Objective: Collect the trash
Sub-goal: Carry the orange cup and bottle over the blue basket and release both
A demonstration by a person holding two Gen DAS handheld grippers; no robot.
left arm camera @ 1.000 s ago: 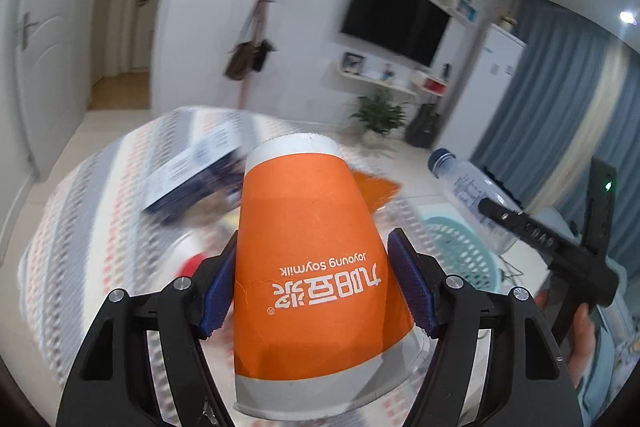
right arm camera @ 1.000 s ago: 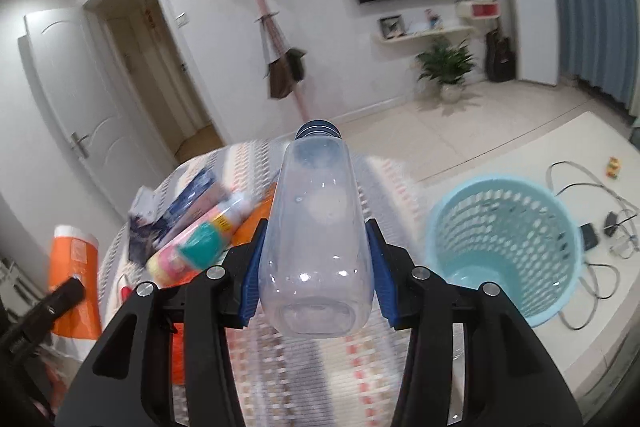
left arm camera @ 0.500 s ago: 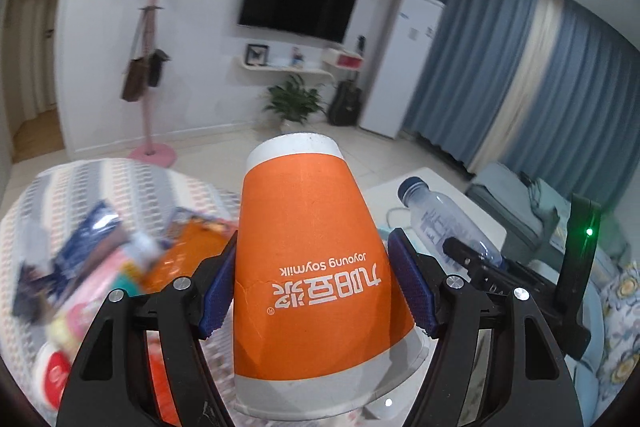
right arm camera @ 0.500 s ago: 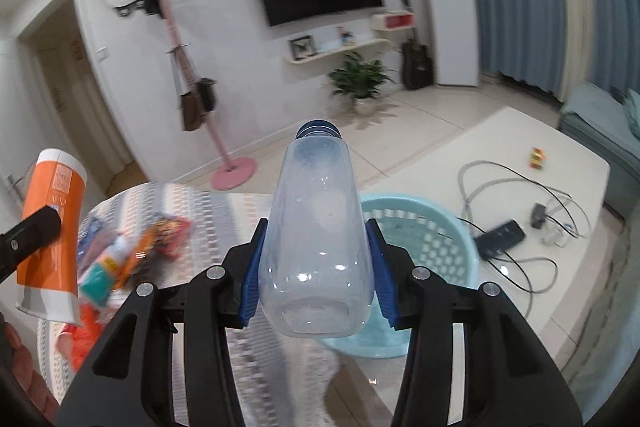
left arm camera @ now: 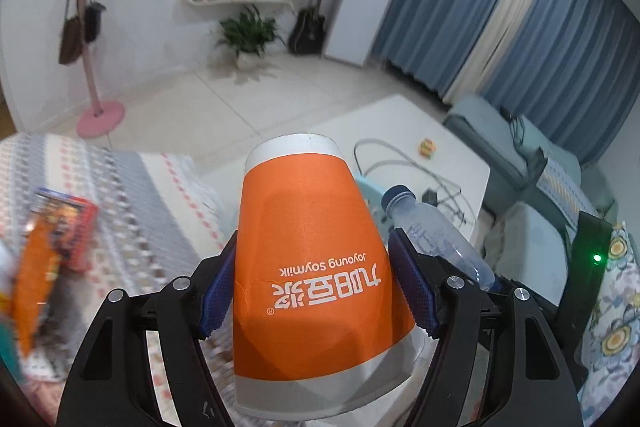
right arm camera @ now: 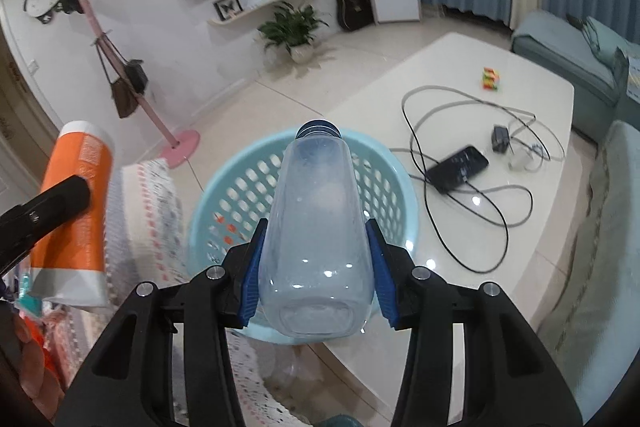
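My left gripper point(left arm camera: 316, 289) is shut on an orange paper cup point(left arm camera: 312, 259), held upside down with its blue pads against both sides. The right wrist view shows the same cup point(right arm camera: 76, 207) at the left, above the patterned cloth. My right gripper point(right arm camera: 314, 269) is shut on a clear plastic bottle point(right arm camera: 314, 227) with a blue cap, and the bottle hangs over the light blue perforated basket point(right arm camera: 224, 195). In the left wrist view the bottle point(left arm camera: 432, 231) shows to the right of the cup, and only a sliver of the basket point(left arm camera: 368, 189) peeks out behind it.
Snack wrappers point(left arm camera: 52, 239) lie on the patterned tablecloth point(left arm camera: 132, 195) at the left. A white coffee table point(right arm camera: 500, 187) beside the basket carries a phone point(right arm camera: 456, 167), cables and a small coloured toy point(right arm camera: 492, 79). A sofa point(right arm camera: 600, 235) lies to the right, a pink coat stand point(right arm camera: 132, 79) behind.
Both grippers have swung right, away from the littered cloth and toward the basket, keeping their holds. The bottle now hangs over the basket, and the cup has come nearer to it.
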